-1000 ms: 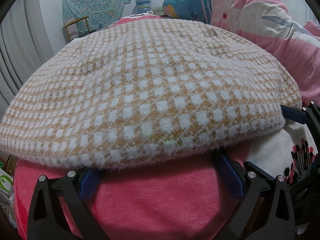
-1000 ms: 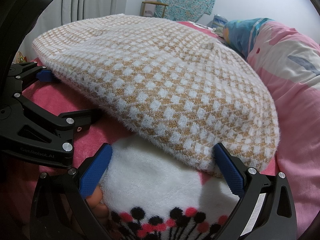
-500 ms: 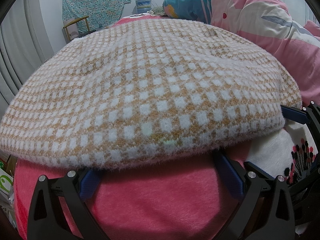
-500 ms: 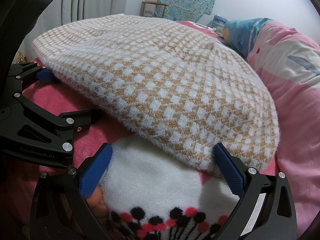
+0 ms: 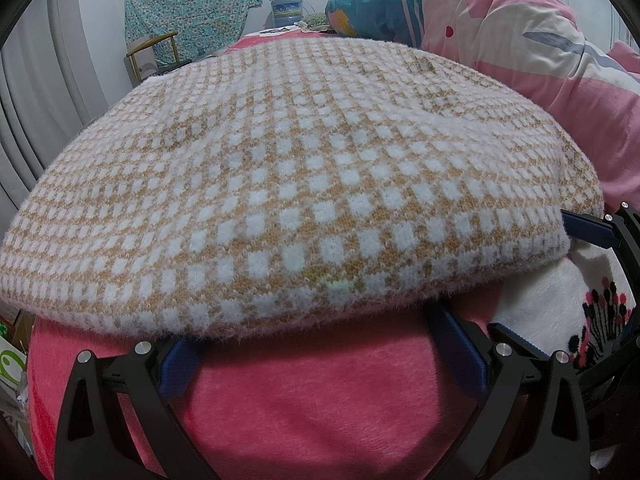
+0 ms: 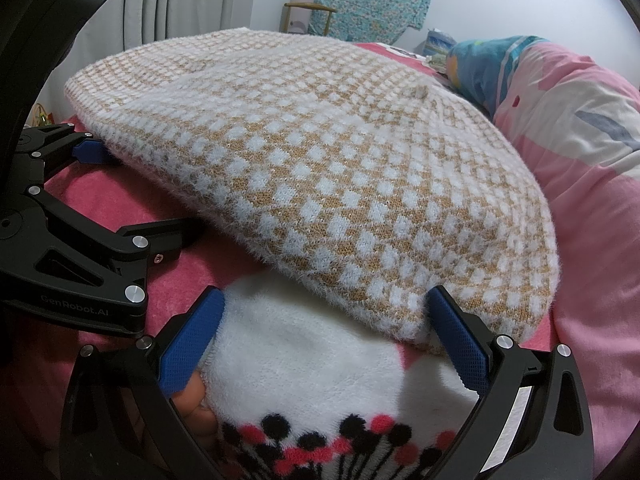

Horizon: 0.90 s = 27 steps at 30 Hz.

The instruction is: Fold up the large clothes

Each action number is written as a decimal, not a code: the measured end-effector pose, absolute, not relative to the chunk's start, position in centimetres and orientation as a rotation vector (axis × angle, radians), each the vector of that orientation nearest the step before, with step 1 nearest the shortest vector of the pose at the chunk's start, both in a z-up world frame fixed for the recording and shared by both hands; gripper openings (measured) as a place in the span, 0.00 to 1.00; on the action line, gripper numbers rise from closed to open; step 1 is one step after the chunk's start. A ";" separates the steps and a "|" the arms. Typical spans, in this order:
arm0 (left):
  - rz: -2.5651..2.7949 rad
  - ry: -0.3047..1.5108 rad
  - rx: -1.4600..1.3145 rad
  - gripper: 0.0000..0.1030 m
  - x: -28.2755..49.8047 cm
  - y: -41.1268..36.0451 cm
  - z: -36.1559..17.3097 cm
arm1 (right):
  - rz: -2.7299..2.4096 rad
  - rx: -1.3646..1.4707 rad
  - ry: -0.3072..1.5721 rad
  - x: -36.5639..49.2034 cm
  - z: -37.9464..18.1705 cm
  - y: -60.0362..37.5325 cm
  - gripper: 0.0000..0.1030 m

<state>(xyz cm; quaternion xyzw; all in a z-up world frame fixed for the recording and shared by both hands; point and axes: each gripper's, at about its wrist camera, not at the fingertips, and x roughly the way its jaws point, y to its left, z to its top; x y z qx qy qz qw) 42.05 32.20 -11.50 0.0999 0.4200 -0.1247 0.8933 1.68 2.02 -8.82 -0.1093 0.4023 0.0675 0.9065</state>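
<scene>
On pink bed (image 5: pixel 320 408): checked sweater (image 5: pixel 304 184) laid folded; left hand-held gripper (image 5: pixel 320 354) and right hand-held gripper (image 6: pixel 324 332) both spread wide at hem, nothing gripped.

the sweater (image 5: pixel 280 184) is tan knit checked with white squares. under it, the bed's blanket (image 5: pixel 312 396) is plain pink with a white patch (image 6: pixel 320 360) bearing black and red dots. beside the sweater, the quilt (image 5: pixel 520 40) is pink, white and teal.

A teal floral cloth (image 5: pixel 188 8) hangs on the wall at upper left, with a wooden chair (image 5: pixel 154 54) below it. A pink patterned quilt (image 5: pixel 520 40) fills the upper right. Grey curtains (image 6: pixel 176 0) hang at upper left of the right view.
</scene>
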 end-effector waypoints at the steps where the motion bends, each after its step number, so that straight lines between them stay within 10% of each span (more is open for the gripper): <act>1: -0.259 0.871 0.207 0.97 42.2 32.3 -11.6 | 0.139 -0.225 0.831 1.7 -8.8 2.1 0.94; 27: -0.259 0.872 0.207 0.97 43.4 33.1 -12.0 | 0.139 -0.226 0.831 1.6 -8.8 2.1 0.94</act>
